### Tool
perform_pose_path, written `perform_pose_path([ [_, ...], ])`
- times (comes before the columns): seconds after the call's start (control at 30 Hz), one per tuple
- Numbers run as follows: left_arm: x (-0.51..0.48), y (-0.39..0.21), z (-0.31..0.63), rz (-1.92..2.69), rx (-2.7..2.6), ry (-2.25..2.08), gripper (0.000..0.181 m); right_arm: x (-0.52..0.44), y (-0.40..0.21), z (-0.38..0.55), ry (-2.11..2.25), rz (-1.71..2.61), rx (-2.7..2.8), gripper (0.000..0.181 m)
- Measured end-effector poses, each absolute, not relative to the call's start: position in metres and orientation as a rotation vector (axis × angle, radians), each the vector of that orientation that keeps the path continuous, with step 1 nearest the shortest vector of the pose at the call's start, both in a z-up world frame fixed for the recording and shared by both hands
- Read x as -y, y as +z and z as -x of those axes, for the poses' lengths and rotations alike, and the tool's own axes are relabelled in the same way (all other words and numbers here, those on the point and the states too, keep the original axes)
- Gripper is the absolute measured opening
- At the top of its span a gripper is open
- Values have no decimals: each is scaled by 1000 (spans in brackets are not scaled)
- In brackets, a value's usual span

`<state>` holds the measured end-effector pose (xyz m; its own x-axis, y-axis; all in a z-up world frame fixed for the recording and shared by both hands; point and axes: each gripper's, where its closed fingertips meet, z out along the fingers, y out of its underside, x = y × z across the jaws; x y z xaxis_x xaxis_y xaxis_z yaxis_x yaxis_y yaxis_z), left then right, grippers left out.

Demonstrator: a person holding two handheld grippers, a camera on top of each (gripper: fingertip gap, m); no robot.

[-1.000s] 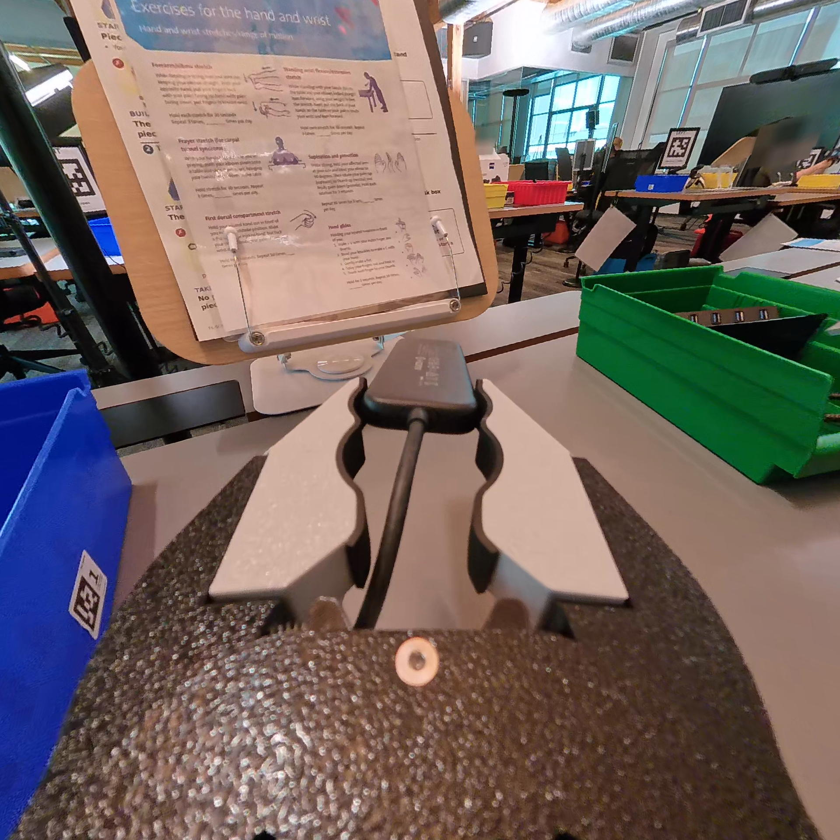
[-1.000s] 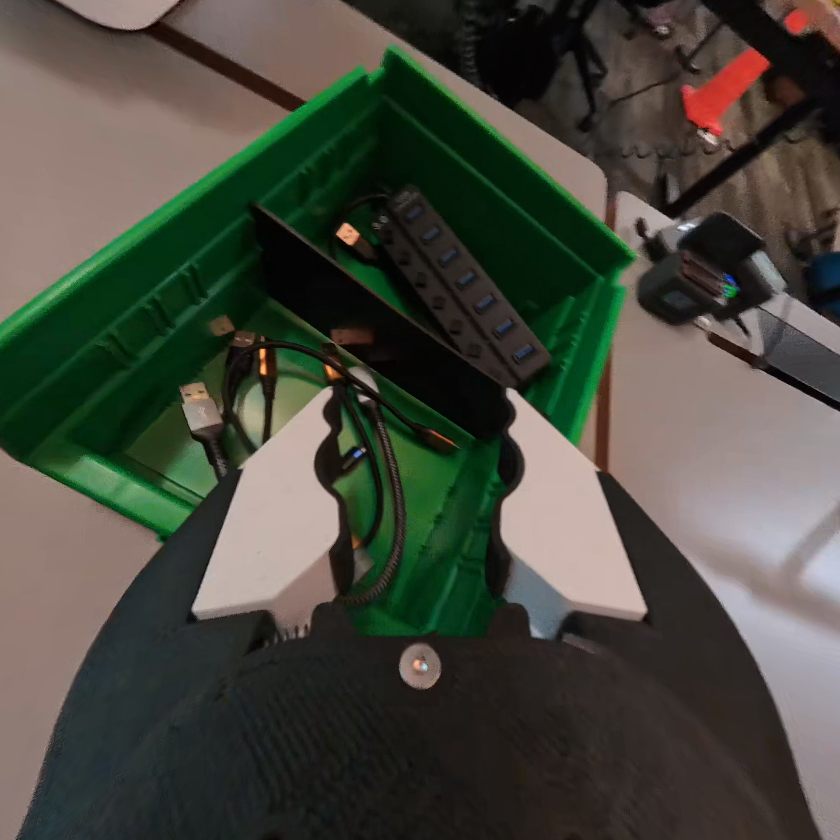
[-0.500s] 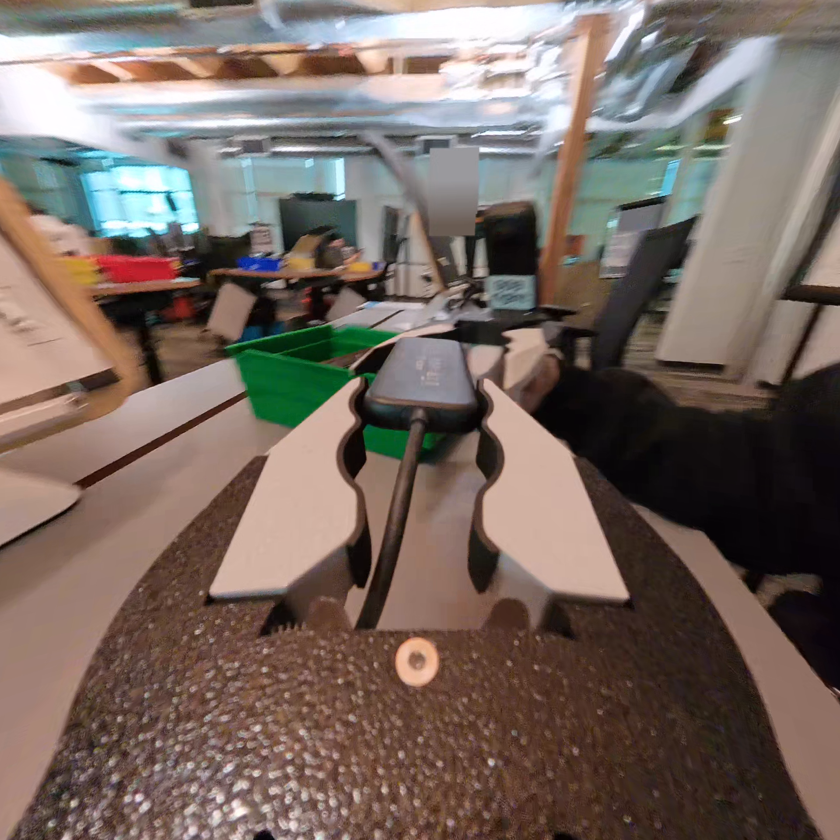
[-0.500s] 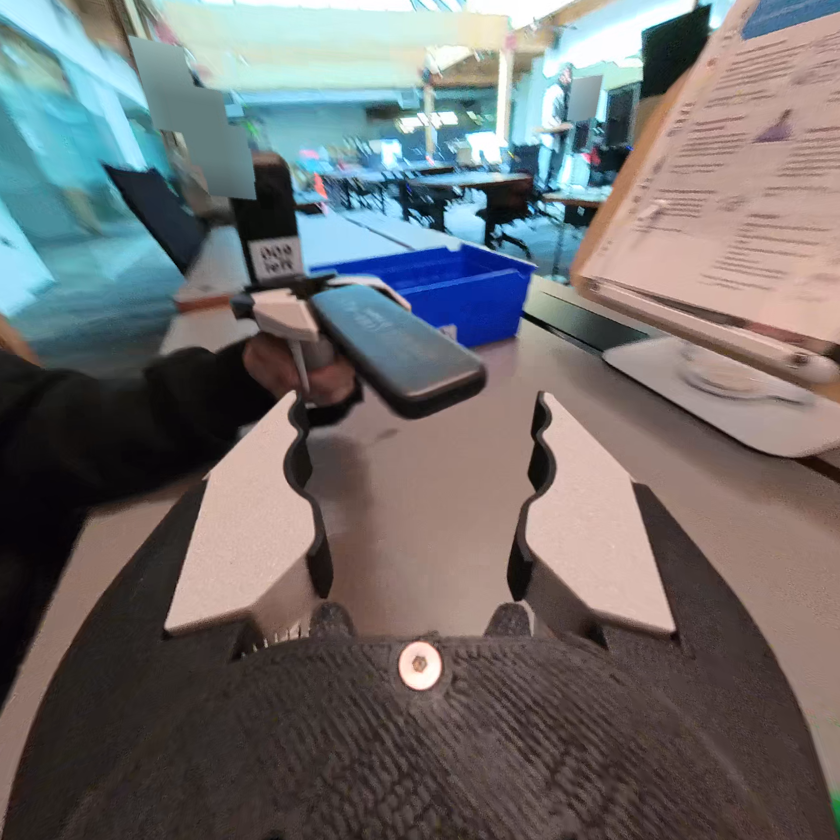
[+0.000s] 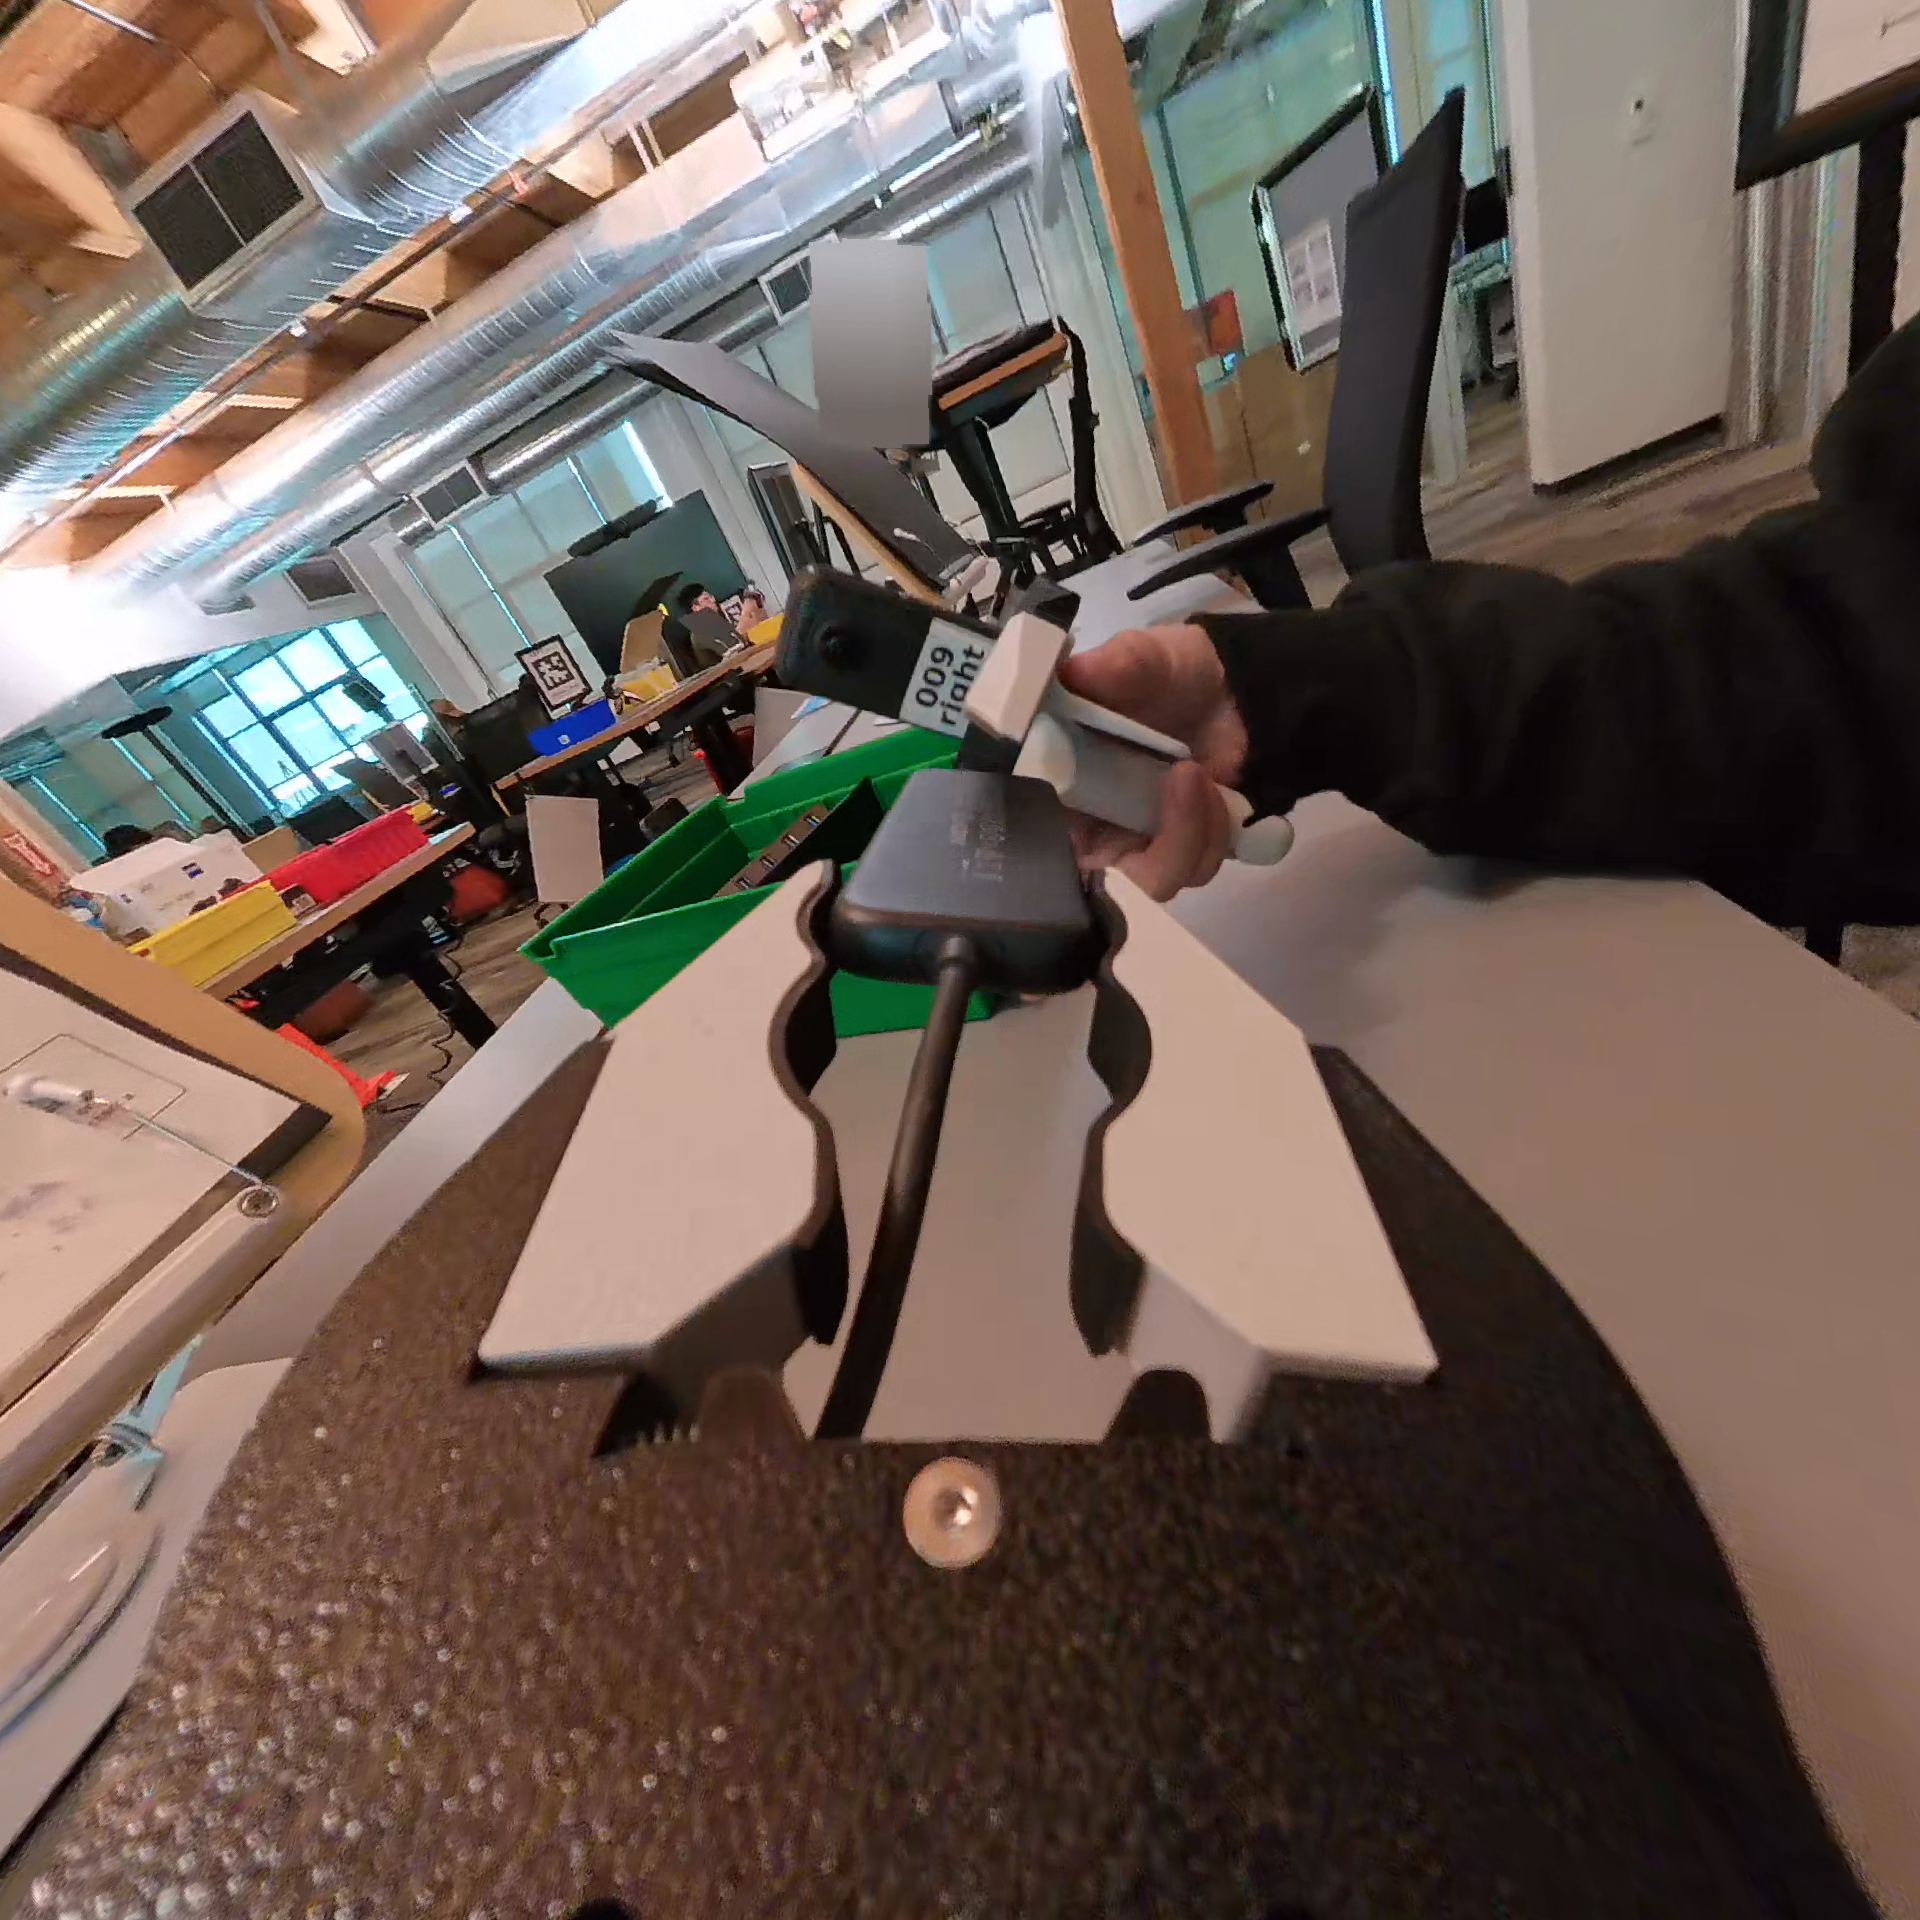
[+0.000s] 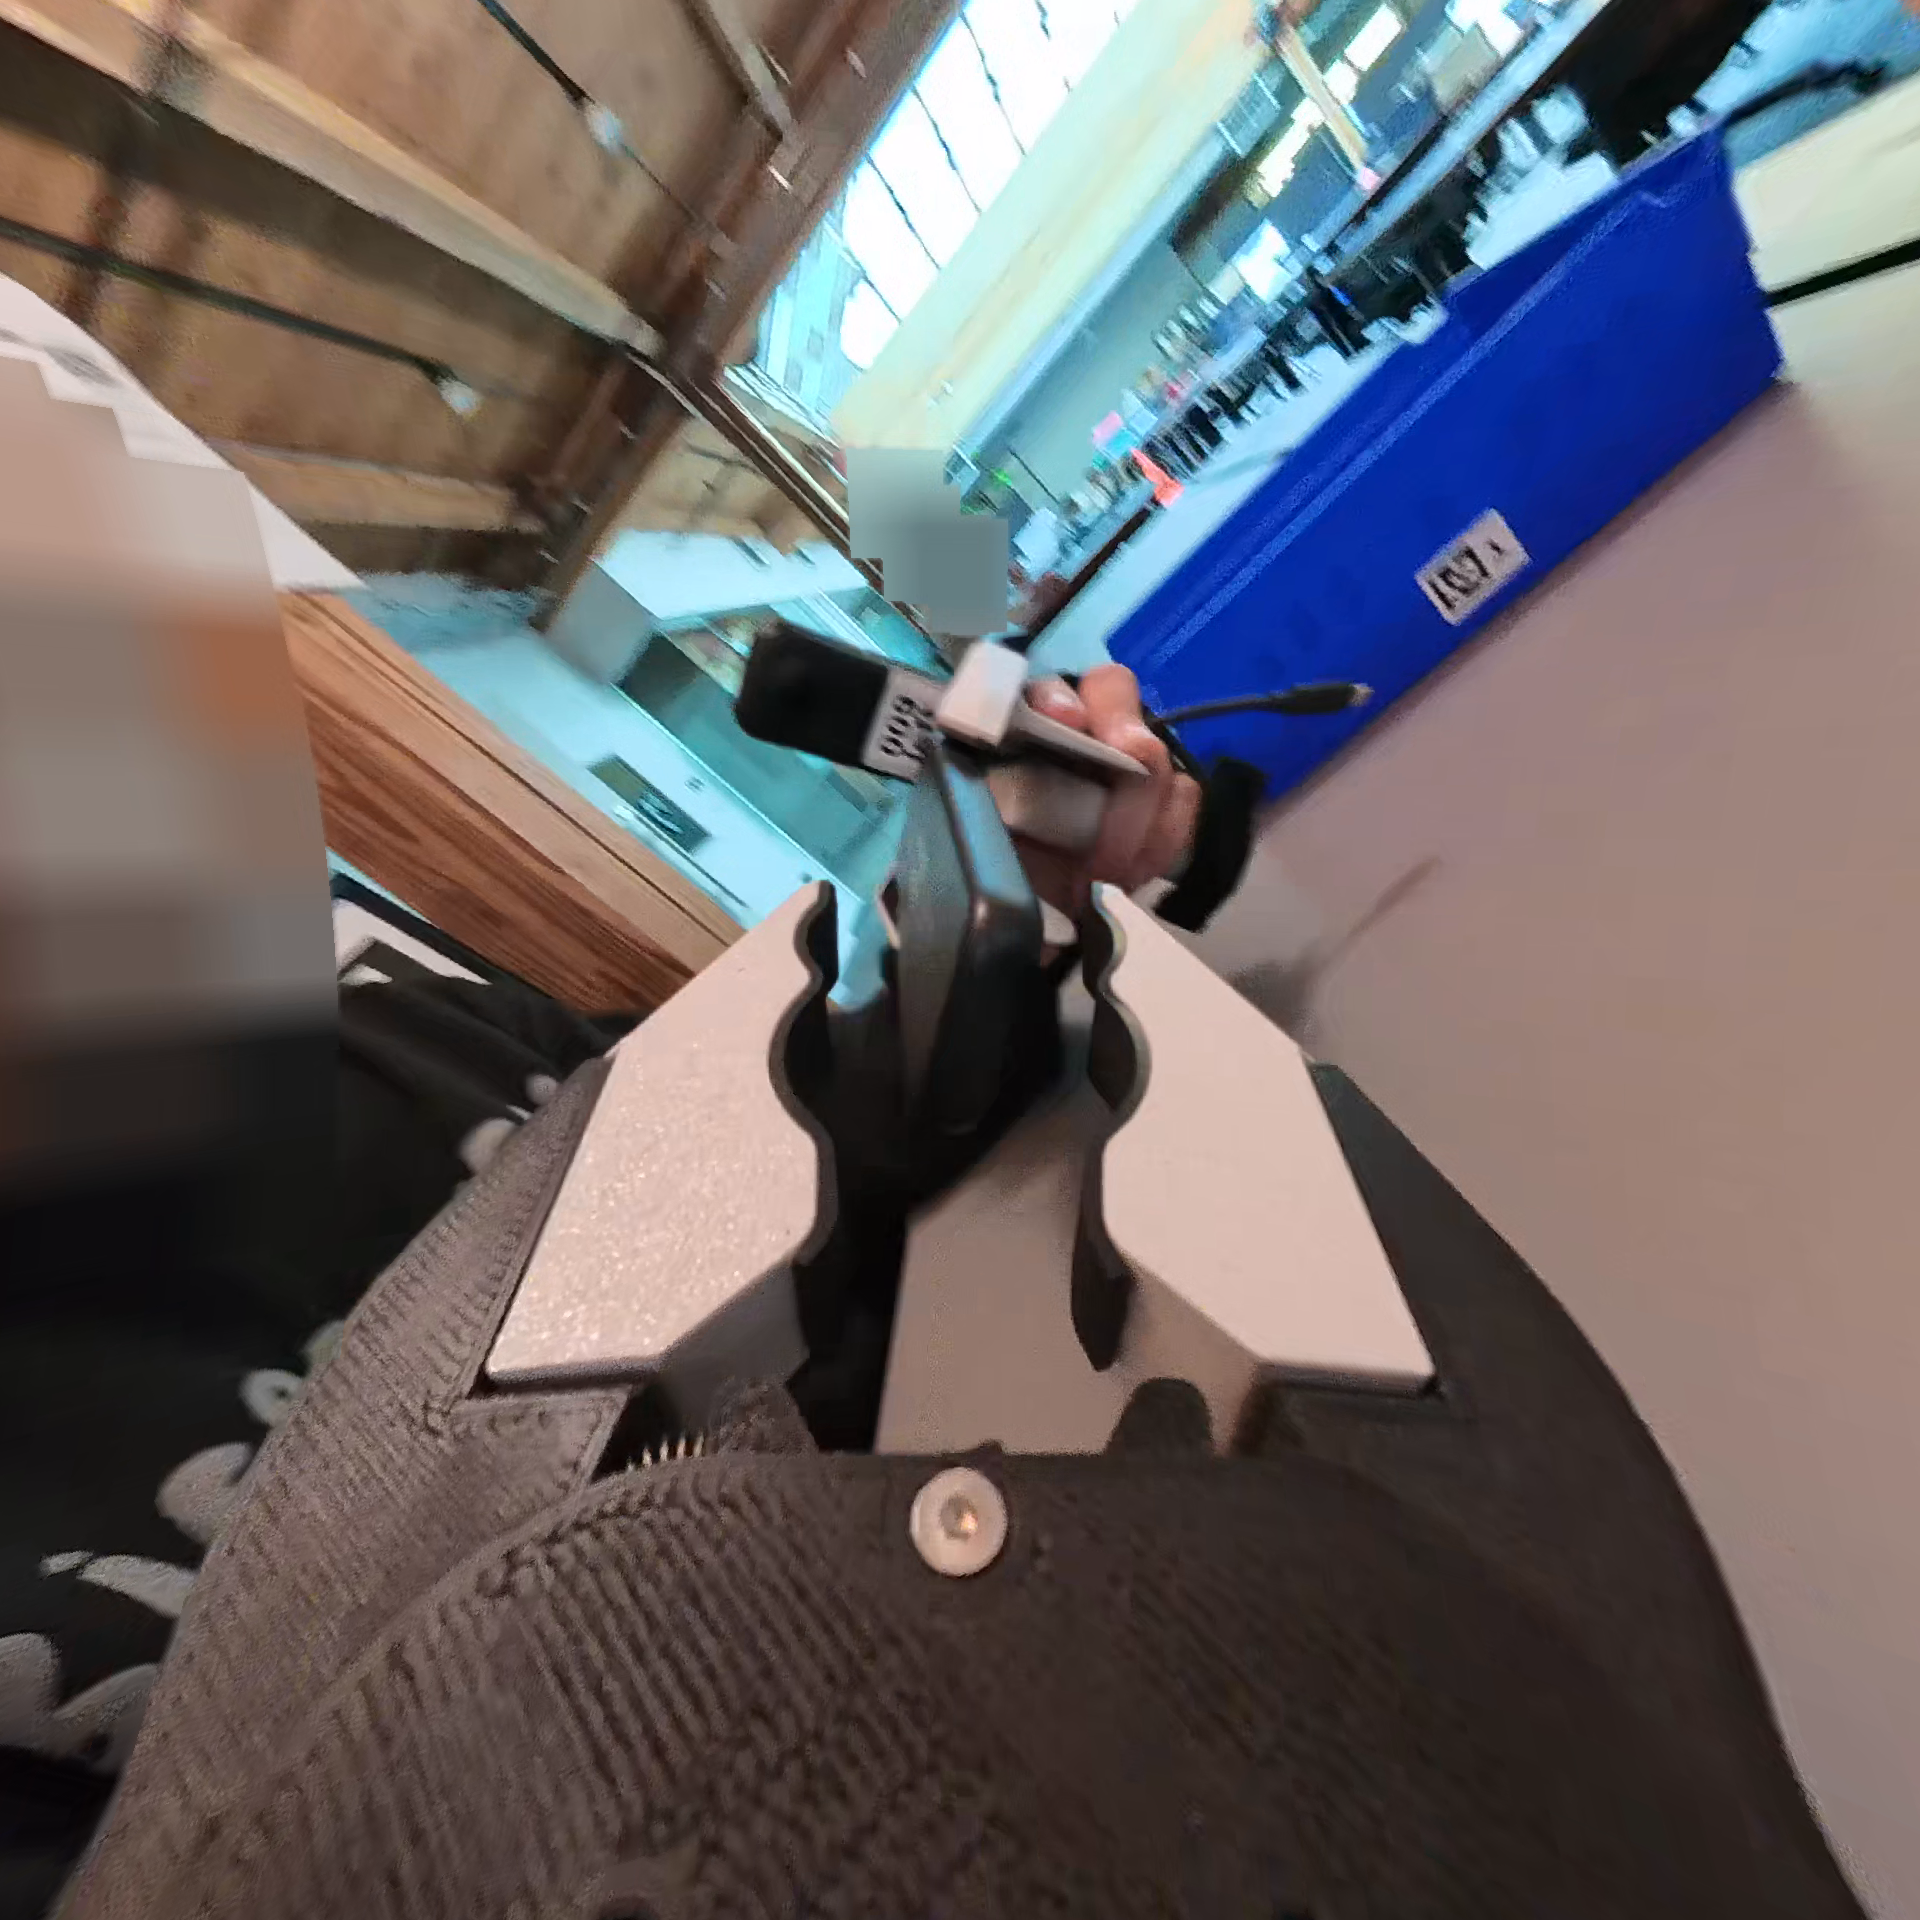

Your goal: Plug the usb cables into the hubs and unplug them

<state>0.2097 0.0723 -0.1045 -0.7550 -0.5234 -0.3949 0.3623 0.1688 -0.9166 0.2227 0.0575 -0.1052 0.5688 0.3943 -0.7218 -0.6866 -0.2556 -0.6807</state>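
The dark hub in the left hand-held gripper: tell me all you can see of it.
The hub is a slim, flat, dark grey slab with rounded corners, matte like plastic or metal. The left hand-held gripper clamps its near end; a black cable leaves that end between the fingers. It is held off the table, its far end between the right hand-held gripper fingers; contact is unclear.
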Motion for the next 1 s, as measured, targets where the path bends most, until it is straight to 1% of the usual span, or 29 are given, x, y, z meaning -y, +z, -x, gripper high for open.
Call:
perform_pose_path([
  [0.03, -71, -106, -211, 150, -1775, -1656, 45, -58, -111, -221, 1017, 1555, -251, 45],
  [0.07, -70, -108, -211, 139, -1783, -1646, 45, -57, -113, -219, 1011, 1564, -239, 41],
  [0.13, -66, -110, -211, 120, -1790, -1634, 45, -57, -111, -217, 1031, 1545, -233, 18],
  [0.2, -66, -111, -212, 109, -1785, -1606, 45, -55, -109, -216, 1027, 1531, -205, 14],
  [0.33, -71, -116, -220, 156, -1779, -1545, 44, -58, -108, -221, 980, 1516, -188, 10],
  [0.37, -72, -112, -221, 193, -1754, -1573, 50, -59, -109, -224, 964, 1516, -192, 10],
  [0.4, -74, -104, -221, 220, -1698, -1627, 63, -61, -110, -227, 932, 1522, -197, 10],
  [0.43, -77, -92, -220, 237, -1609, -1687, 80, -62, -111, -232, 889, 1524, -213, 10],
  [0.47, -83, -78, -218, 245, -1505, -1732, 92, -62, -110, -237, 851, 1517, -225, 10],
  [0.53, -99, -60, -216, 279, -1359, -1750, 99, -59, -100, -248, 744, 1489, -222, 10],
  [0.63, -127, -55, -232, 404, -1247, -1591, 102, -48, -79, -269, 497, 1462, -245, 10],
  [0.73, -147, -62, -246, 522, -1207, -1464, 98, -22, -51, -287, 134, 1495, -222, 10],
  [0.87, -148, -61, -246, 559, -1198, -1519, 91, 29, -27, -323, -405, 1652, -177, 10],
  [1.0, -148, -61, -246, 575, -1202, -1530, 84, 78, -19, -376, -646, 1832, -166, 10],
])
